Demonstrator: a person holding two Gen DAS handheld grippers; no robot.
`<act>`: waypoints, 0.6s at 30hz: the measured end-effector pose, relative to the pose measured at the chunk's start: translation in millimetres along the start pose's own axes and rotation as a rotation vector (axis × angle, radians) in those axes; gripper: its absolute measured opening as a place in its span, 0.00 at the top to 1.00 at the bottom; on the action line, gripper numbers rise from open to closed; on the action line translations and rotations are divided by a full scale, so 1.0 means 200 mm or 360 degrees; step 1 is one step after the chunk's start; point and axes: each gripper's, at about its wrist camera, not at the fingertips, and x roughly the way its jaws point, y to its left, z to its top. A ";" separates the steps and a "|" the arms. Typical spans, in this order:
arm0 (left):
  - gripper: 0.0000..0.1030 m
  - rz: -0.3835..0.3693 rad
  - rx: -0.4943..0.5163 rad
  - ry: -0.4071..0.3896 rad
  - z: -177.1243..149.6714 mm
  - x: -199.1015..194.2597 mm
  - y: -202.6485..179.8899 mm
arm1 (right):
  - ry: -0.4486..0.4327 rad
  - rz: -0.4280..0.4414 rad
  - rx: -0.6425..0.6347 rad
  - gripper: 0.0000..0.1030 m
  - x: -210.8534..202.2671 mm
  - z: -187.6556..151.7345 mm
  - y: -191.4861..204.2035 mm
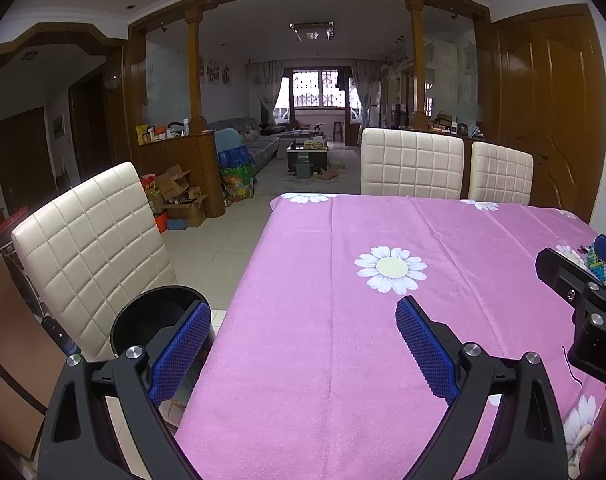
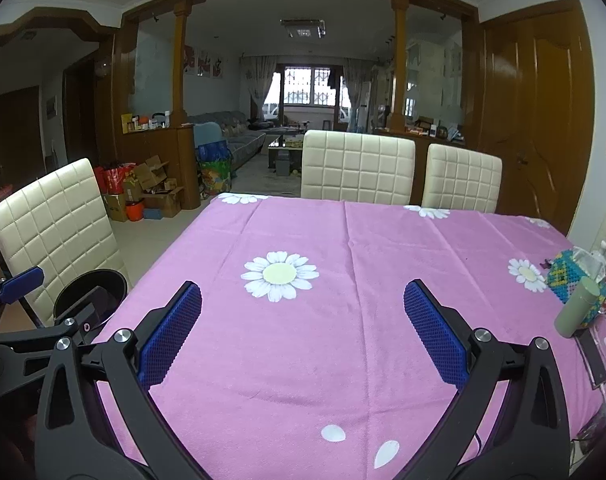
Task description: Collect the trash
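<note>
both grippers empty, bin waiting off the bench's left edge

while no loose trash shows on the pink daisy cloth, the task's own thing in sight is the black round trash bin (image 1: 163, 320), standing on the floor just off the left edge of the bench (image 1: 343, 320), beside the cream quilted chair (image 1: 91, 248); its open mouth faces up and the inside is too dark to read. it looks like a light, stiff plastic tub with a smooth, likely slippery wall, so the rim would be the place to pinch, one finger inside and one outside. the left gripper (image 1: 303, 344) hangs over the bench's near left corner with its blue-padded fingers (image 1: 179, 352) spread wide and nothing between them. the right gripper (image 2: 303, 332) likewise stands wide open and empty over the cloth. outward to the right lie a beaded box (image 2: 571, 276), a pale green bottle (image 2: 575, 308) and a phone (image 2: 593, 360) on a cable, none plainly rubbish.
</note>
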 end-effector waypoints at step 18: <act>0.11 -0.0008 0.0000 -0.0019 0.01 -0.03 0.01 | 0.0002 0.0040 -0.0003 0.03 0.00 0.01 0.01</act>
